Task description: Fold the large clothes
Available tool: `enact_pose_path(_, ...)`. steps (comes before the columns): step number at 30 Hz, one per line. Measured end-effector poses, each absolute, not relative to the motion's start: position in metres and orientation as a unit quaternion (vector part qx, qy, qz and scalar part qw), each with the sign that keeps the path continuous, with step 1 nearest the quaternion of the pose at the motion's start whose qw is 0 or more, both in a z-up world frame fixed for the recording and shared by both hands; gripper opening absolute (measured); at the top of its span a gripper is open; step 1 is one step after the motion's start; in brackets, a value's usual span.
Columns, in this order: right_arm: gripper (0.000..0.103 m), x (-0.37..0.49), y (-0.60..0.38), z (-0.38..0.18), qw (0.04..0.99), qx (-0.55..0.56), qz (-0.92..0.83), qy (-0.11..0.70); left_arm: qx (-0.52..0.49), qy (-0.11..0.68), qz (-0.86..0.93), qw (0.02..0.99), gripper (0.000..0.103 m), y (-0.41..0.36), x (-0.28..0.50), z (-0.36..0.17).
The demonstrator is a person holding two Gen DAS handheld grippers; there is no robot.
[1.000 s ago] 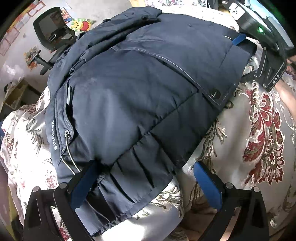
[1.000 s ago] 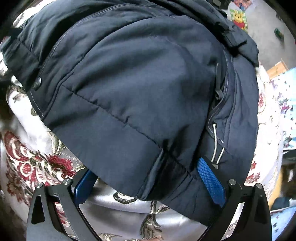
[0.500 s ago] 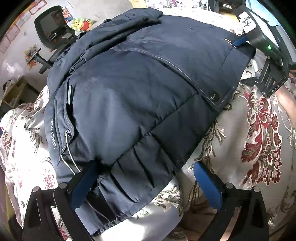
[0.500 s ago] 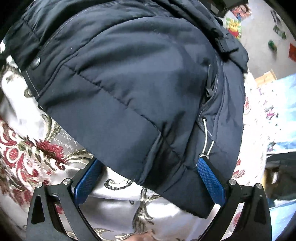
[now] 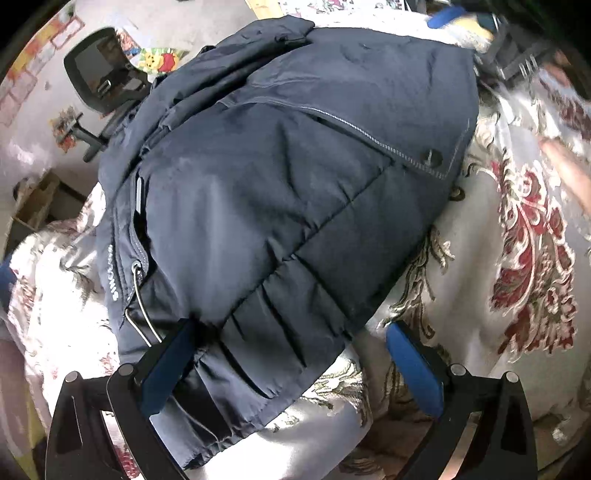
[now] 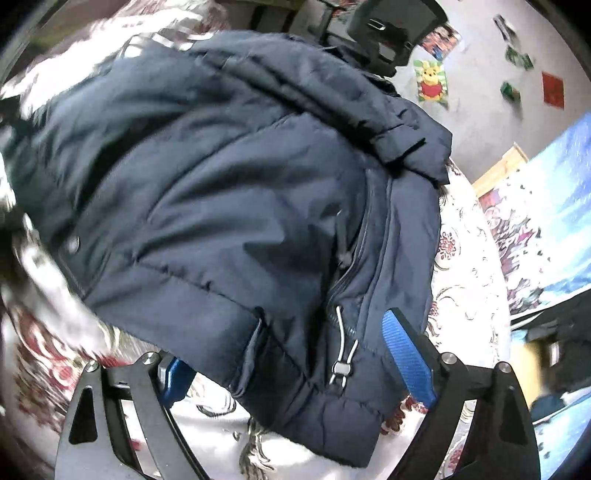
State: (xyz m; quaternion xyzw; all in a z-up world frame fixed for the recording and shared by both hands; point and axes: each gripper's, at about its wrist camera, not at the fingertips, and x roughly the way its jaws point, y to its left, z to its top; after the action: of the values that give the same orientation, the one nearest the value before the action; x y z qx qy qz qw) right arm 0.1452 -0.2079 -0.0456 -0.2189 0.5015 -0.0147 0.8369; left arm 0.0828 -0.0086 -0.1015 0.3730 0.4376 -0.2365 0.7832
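A navy padded jacket (image 5: 280,192) lies folded on a floral bedspread (image 5: 517,258). It also fills the right wrist view (image 6: 229,206), with a white drawcord (image 6: 343,343) at its hem. My left gripper (image 5: 291,362) is open at the jacket's near hem; its left finger rests on the fabric by the drawcord (image 5: 138,314), its right finger stands over the bedspread. My right gripper (image 6: 291,365) is open, its jaws astride a corner of the jacket's hem. The right wrist view is blurred.
A black office chair (image 5: 103,85) stands beyond the bed, also in the right wrist view (image 6: 388,33). A Winnie-the-Pooh picture (image 6: 430,79) lies on the grey floor. A wooden box (image 5: 35,206) sits left of the bed. A blue patterned sheet (image 6: 546,206) lies at right.
The right gripper has swung around the jacket, from the snap-button edge toward the drawcord corner, and is moving fast. It has left its earlier place in the left wrist view. The left gripper has stayed put.
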Motion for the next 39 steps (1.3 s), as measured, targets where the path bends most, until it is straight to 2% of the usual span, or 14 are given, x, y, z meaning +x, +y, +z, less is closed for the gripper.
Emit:
enact_pose_path(3, 0.081, 0.15, -0.21, -0.039, 0.84, -0.197, -0.002, 0.506, 0.402, 0.421, -0.225, 0.781, 0.103, -0.011, 0.077, -0.105)
enact_pose_path(11, 0.081, 0.172, -0.222, -0.027, 0.838, -0.158, 0.024, 0.522, 0.444, 0.381, -0.201, 0.786, 0.101, -0.012, 0.067, -0.101)
enact_pose_path(14, 0.08, 0.172, -0.223, -0.028, 0.837, -0.164, 0.027, 0.522, 0.438, 0.374, -0.192, 0.795, 0.092, -0.009, 0.068, -0.093)
enact_pose_path(16, 0.078, 0.17, -0.223, -0.029, 0.836, -0.165, 0.027, 0.522, 0.434, 0.371, -0.187, 0.799, 0.08, -0.006, 0.068, -0.089)
enact_pose_path(19, 0.072, 0.166, -0.222, -0.025, 0.838, -0.171, 0.029, 0.517, 0.43, 0.363, -0.184, 0.806, 0.069, -0.003, 0.071, -0.081)
enact_pose_path(21, 0.06, 0.164, -0.22, -0.023, 0.839, -0.178, 0.034, 0.513, 0.43, 0.353, -0.183, 0.811, 0.067, -0.001, 0.075, -0.077)
enact_pose_path(23, 0.05, 0.161, -0.215, -0.021, 0.84, -0.189, 0.039, 0.507, 0.428, 0.342, -0.184, 0.816, 0.06, -0.002, 0.077, -0.069)
enact_pose_path(25, 0.04, 0.158, -0.21, -0.02, 0.841, -0.197, 0.046, 0.502, 0.42, 0.343, -0.191, 0.818, 0.045, -0.002, 0.082, -0.062)
enact_pose_path(26, 0.034, 0.157, -0.208, -0.018, 0.841, -0.197, 0.049, 0.502, 0.418, 0.343, -0.194, 0.819, 0.04, -0.003, 0.085, -0.059)
enact_pose_path(28, 0.027, 0.157, -0.206, -0.015, 0.842, -0.191, 0.056, 0.502, 0.41, 0.345, -0.204, 0.819, 0.024, -0.005, 0.088, -0.052)
enact_pose_path(29, 0.021, 0.158, -0.206, -0.014, 0.843, -0.186, 0.058, 0.501, 0.402, 0.344, -0.211, 0.822, 0.02, -0.005, 0.09, -0.046)
enact_pose_path(33, 0.014, 0.162, -0.209, 0.002, 0.855, -0.166, 0.052, 0.488, 0.368, 0.329, -0.218, 0.842, 0.013, -0.004, 0.098, -0.019)
enact_pose_path(39, 0.01, 0.178, -0.222, 0.034, 0.881, -0.127, 0.035, 0.455, 0.316, 0.305, -0.207, 0.874, 0.01, -0.002, 0.123, 0.02)
